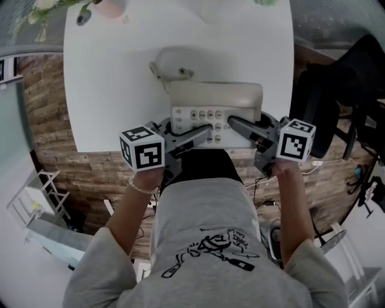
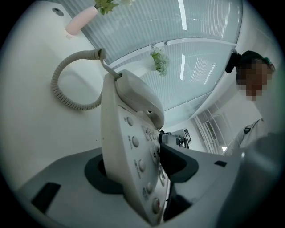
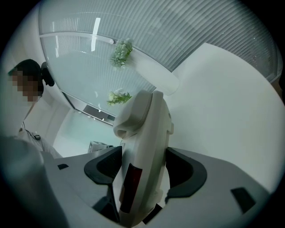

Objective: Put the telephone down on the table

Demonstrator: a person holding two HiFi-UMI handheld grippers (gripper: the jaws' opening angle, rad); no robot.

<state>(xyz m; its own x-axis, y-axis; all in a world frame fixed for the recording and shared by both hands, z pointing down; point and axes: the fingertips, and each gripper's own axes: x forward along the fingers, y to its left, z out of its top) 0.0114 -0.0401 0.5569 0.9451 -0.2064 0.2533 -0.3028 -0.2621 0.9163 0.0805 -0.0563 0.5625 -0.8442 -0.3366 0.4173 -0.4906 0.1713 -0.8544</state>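
A cream telephone (image 1: 216,105) with rows of buttons lies flat over the near part of the white table (image 1: 102,90), its handset (image 1: 180,63) on the far side. I cannot tell whether its base touches the tabletop. My left gripper (image 1: 201,133) is shut on the phone's near left side and my right gripper (image 1: 237,127) on its near right side. In the left gripper view the keypad body (image 2: 129,147) sits squeezed between the jaws of that gripper (image 2: 133,173), and the coiled cord (image 2: 67,84) loops away. In the right gripper view the phone's edge (image 3: 144,142) fills that gripper (image 3: 142,171).
A pink vase (image 1: 111,7) with green sprigs stands at the table's far left. A black chair (image 1: 343,90) is just right of the table, and a white rack (image 1: 42,192) stands on the brick-patterned floor at the left. A person (image 2: 254,111) stands in the background.
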